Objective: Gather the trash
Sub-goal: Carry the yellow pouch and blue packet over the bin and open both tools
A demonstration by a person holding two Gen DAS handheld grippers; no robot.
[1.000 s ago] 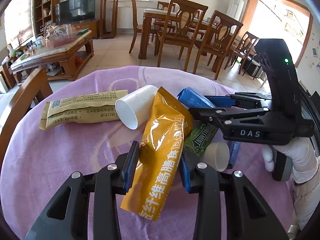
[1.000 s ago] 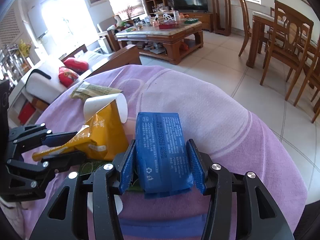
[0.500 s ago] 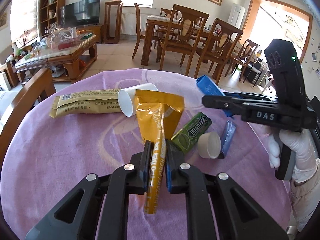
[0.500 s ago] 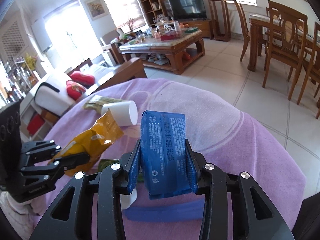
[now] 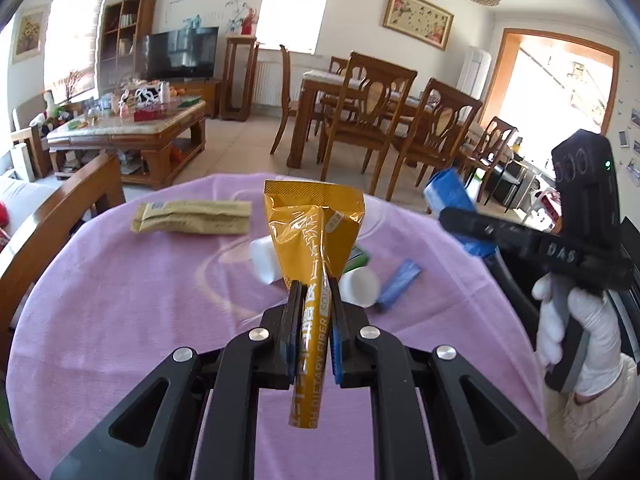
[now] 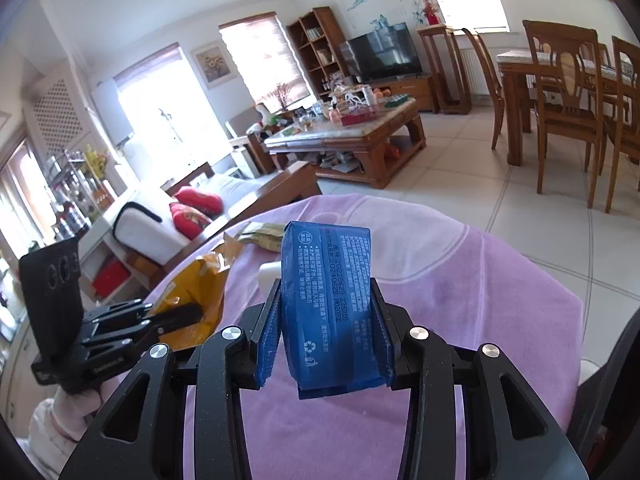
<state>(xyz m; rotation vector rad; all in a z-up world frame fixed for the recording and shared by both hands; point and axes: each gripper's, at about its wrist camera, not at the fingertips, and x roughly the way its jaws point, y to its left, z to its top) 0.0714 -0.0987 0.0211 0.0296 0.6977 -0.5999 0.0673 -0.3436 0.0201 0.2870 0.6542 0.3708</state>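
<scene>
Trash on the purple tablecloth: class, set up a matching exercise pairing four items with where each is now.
Items:
1. orange pouch
2. blue packet
3. tan sachet
4. blue wrapper

States:
A. lying flat at the cloth's far left
B. clamped in the right gripper
C. lying beside a small white cup
D. clamped in the left gripper

Pairs: 1-D, 2-B, 3-A, 4-C

Pouch (image 5: 316, 236) sits up in front of two cups (image 5: 264, 258) on the table (image 5: 120, 300). Packet (image 5: 192, 222) lies behind-left, wrapper (image 5: 400, 284) right.
</scene>
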